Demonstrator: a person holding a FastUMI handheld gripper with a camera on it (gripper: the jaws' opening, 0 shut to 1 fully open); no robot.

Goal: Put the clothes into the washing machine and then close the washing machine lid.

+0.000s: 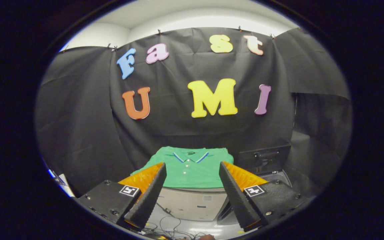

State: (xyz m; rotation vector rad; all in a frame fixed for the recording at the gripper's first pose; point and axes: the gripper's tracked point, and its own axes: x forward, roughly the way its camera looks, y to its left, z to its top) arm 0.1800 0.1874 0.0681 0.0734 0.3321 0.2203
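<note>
- Step in hand (judged): approach, before the first grasp. No garment is in the washing machine yet and nothing has been picked up.
- Gripper (192,173): fingers spread wide apart, holding nothing. It hangs short of the shirt and above the near edge of the surface the shirt lies on.
- Left finger (148,196): tip lines up with the left part of the shirt, not touching it.
- Green polo shirt (192,170): one, folded flat, collar on the far side, a short row of pale buttons down the placket. It lies on a pale cabinet-like unit (192,203), just ahead of the fingers and seen between them.
- Right finger (237,196): tip lines up with the right part of the shirt, likewise clear of it.
- Washing machine (263,163) (judged): the dark box just right of the shirt, its lid (263,156) apparently standing up and open; the opening itself cannot be made out.
- Loose cables (172,226) lie on the floor below the unit.
- Count: shirts 1; machines 1; grippers 1, with two fingers.
- Next move calls for: going forward and down over the shirt, closing both fingers on a fold of cloth, then carrying it right to the machine.
</note>
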